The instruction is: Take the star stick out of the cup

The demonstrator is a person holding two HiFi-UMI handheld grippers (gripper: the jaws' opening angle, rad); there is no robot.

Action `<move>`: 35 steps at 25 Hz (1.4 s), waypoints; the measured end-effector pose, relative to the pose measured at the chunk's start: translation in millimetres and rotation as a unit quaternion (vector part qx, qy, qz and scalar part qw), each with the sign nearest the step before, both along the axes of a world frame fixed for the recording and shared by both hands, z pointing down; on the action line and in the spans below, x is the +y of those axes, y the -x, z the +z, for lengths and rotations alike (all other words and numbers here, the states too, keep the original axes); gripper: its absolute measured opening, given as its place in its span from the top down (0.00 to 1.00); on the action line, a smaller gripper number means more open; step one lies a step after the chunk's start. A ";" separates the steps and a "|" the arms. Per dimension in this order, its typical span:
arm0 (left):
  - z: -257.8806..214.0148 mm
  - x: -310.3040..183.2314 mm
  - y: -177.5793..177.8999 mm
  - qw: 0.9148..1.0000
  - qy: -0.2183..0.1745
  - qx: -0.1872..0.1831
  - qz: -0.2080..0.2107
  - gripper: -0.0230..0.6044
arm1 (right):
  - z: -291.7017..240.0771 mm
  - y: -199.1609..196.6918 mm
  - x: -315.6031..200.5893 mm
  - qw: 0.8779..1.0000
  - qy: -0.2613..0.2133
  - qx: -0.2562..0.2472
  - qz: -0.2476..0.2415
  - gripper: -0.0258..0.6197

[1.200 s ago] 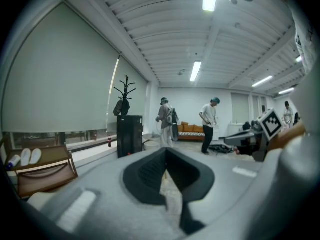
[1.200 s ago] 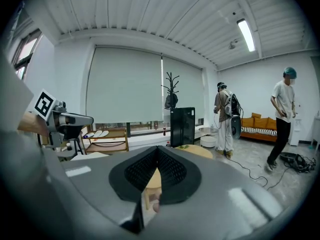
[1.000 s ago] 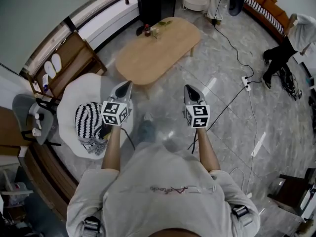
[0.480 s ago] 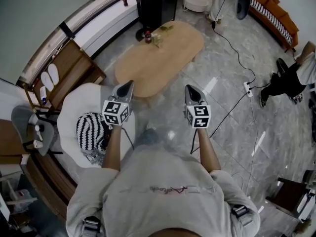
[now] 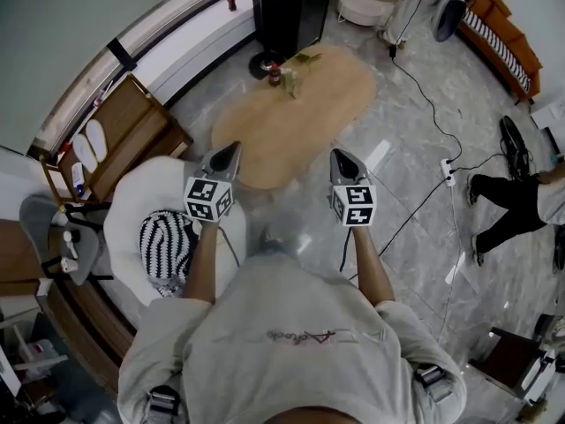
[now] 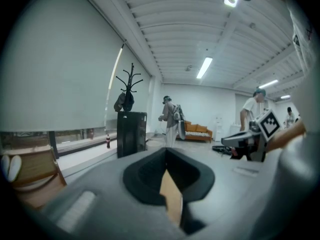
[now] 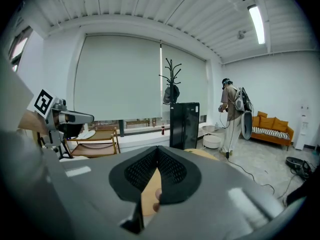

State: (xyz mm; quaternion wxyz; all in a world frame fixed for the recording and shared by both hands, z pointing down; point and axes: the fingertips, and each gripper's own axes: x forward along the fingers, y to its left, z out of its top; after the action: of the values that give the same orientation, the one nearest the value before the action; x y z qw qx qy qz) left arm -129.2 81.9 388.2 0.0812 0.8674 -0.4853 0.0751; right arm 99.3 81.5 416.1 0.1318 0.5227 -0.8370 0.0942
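Left tongs (image 5: 232, 147) out ahead of us, jaws pressed together, nothing btwn them. Right tongs (image 5: 339, 155) same: tips meeting, empty. Neither's near the job yet.

Off our left, white armchair (image 5: 132, 193) w/ a striped cushion (image 5: 165, 238) on it. Next out, the oval table (image 5: 300, 126), bare wood at its near end. What we're after sits at the far end, by the table's far-left edge: cup (image 5: 290, 83) standing there, dark bottle (image 5: 274, 74) just beside it on the left, star stick (image 5: 304, 58) poking out of the cup. It's tiny from here, but we read its long axis as tilted, base down in the cup, top leaning off to the far right. Star end we can't make out. Beyond that, black cabinet (image 5: 287, 7) close behind the table's far end.

Step in hand, we reckon, is the approach. To do it well: close in on the far end first, don't stretch across the top. Open the right tongs before reaching, pinch the shaft above the rim, and draw it out along its lean so the cup doesn't tip. Left tongs can steady the cup if needed. Mind the bottle.
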 end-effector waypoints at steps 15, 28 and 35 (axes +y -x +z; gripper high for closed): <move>-3.3 -103.3 33.5 1.000 -0.008 0.005 0.024 0.96 | -3.0 42.8 -95.6 1.000 -0.006 0.006 0.013 0.95; 1.5 -122.2 41.7 0.999 -0.008 0.007 0.046 0.96 | 3.2 51.8 -103.4 0.999 -0.003 0.007 0.036 0.95; 4.4 -115.3 41.5 0.999 -0.006 0.012 0.047 0.96 | 4.9 53.2 -98.1 0.999 0.001 0.009 0.035 0.95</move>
State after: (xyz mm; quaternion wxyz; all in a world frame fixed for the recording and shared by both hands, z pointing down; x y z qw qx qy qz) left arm -170.7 -33.4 392.7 0.0777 0.8904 -0.4437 0.0655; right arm 46.0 -16.6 421.0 0.1364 0.5524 -0.8168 0.0948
